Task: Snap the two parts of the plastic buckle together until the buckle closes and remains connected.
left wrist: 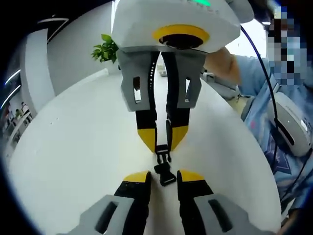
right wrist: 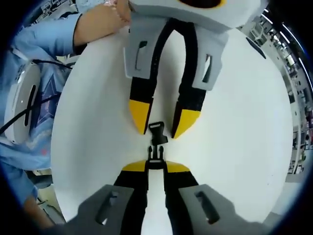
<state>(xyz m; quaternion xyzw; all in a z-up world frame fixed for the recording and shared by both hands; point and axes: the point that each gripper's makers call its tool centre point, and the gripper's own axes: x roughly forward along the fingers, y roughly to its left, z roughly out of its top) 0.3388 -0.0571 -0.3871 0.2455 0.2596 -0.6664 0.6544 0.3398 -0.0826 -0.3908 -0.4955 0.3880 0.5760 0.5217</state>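
1. Two halves of the black plastic buckle meet end to end between the two facing grippers, above the white table [left wrist: 73, 147]. The pronged half [right wrist: 155, 152] and the socket half [right wrist: 157, 133] touch or nearly touch; whether the prongs have latched I cannot tell.
2. In the left gripper view the socket half [left wrist: 165, 175] sits just ahead of that view's own yellow tips, and the pronged half [left wrist: 162, 151] hangs at the tips of the gripper opposite.
3. The right gripper [right wrist: 155, 166] is clamped on the pronged half, its yellow tips drawn close around the part's rear end.
4. The left gripper [left wrist: 164, 177] has its jaws some way apart on either side of the socket half. In the right gripper view its tips flank the part; whether they actually pinch it I cannot tell.
5. The deciding relation: both halves share one long axis, running straight from one gripper to the other, prongs facing the socket mouth. Each gripper is nearest its own half, so the closing move, as I judge it, is a straight push along that line.
6. A sideways tilt of either half could jam the prongs.
7. Beyond the table edge are the person's blue sleeve [right wrist: 44, 36] and a hand [right wrist: 100, 24], and a green plant [left wrist: 105, 49] stands at the far side.
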